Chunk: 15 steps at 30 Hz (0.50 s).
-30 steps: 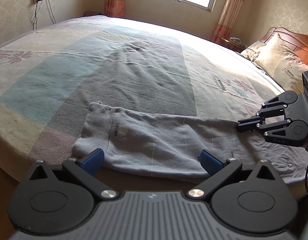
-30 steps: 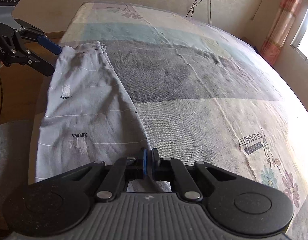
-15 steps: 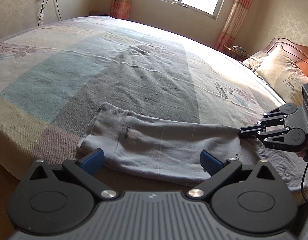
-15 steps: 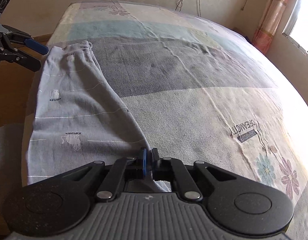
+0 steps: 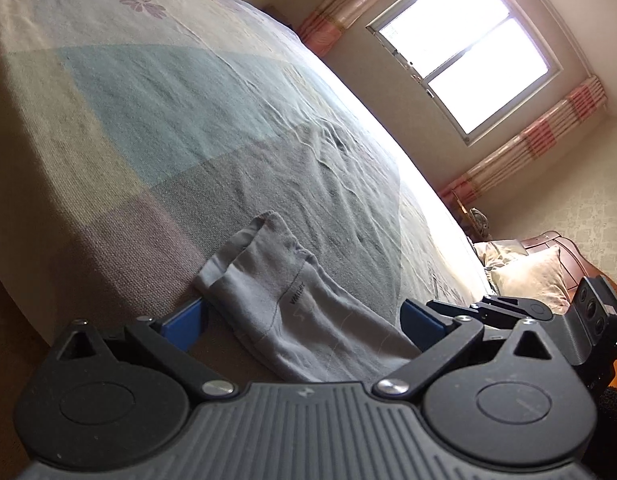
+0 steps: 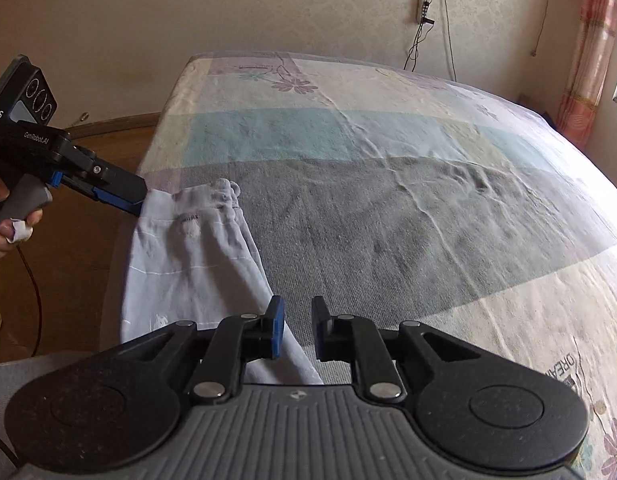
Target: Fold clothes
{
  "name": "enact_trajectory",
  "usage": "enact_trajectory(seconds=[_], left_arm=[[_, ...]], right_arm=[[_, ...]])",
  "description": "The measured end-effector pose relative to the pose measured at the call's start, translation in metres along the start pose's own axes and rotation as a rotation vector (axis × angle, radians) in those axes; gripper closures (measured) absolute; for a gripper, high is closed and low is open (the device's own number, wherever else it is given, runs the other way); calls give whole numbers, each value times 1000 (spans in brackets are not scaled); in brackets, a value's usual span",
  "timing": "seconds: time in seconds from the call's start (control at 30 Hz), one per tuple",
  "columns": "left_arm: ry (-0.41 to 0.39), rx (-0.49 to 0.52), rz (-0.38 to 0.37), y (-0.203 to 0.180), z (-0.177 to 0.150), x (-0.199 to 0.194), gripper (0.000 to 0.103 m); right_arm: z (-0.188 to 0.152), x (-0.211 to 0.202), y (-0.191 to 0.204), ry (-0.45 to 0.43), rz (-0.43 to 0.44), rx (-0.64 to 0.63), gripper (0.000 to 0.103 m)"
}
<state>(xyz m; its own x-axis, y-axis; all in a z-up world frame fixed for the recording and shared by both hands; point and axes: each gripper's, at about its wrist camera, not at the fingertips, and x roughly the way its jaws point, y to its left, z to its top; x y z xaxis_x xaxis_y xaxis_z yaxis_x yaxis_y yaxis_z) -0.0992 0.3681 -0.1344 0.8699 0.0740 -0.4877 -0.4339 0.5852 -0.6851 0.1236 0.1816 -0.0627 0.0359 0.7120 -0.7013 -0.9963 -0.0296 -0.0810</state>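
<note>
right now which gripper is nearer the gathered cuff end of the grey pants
Left. The left gripper sits right at the edge of the grey pants beside the gathered cuff end. The right gripper, jaws opening, is at the opposite end.

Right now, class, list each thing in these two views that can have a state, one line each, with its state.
Grey garment: lying flat along the bed's near edge, folded lengthwise.
Left gripper: jaws wide open, astride the garment's end.
Right gripper: jaws opening, pads clear of the cloth.
Bedspread: spread out, lightly wrinkled.
Curtains: drawn back.
Window: bright with daylight.
</note>
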Motion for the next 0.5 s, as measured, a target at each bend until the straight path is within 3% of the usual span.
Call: enact_trajectory(seconds=[0.27,0.43,0.5], left_arm=[[-37,55,21,5,4,-21,2],[-44,128,46,4,4,-32,2],[-37,167,64,4,2,-37,2]], right_arm=[[58,75,19,-24,195,-67,86],[76,105,32,-32,243,-104,85],[82,107,39,-37,253,-153,79]])
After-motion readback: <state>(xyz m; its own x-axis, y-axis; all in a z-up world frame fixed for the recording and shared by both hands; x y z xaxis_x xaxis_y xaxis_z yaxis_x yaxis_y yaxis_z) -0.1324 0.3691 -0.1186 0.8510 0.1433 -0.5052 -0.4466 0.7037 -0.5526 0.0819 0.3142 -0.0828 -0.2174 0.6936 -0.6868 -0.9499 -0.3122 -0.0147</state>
